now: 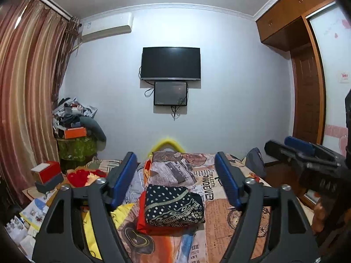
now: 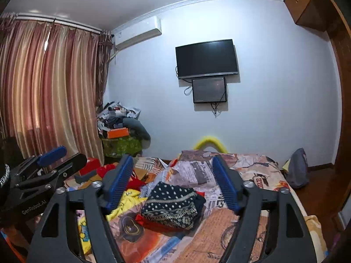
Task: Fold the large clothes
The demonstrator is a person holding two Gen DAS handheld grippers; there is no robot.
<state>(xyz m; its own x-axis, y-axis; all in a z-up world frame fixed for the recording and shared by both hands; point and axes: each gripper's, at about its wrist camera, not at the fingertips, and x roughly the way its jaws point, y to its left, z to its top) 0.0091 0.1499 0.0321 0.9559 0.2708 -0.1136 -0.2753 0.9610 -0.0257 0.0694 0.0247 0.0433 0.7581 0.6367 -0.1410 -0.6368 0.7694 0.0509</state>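
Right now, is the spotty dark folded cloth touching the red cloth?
Touching. The left wrist view shows the dark patterned folded garment lying right on top of the red garment.

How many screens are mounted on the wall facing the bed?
2. The large black television hangs at the middle of the wall. The smaller dark screen hangs directly below it, touching its lower edge, with cables trailing down. No other screen is visible; both wrist views agree.

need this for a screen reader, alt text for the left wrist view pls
A folded navy patterned garment lies on a folded red cloth on a bed with a newspaper-print cover, framed by the open left gripper with blue-padded fingers. A black wall-mounted television hangs beyond.
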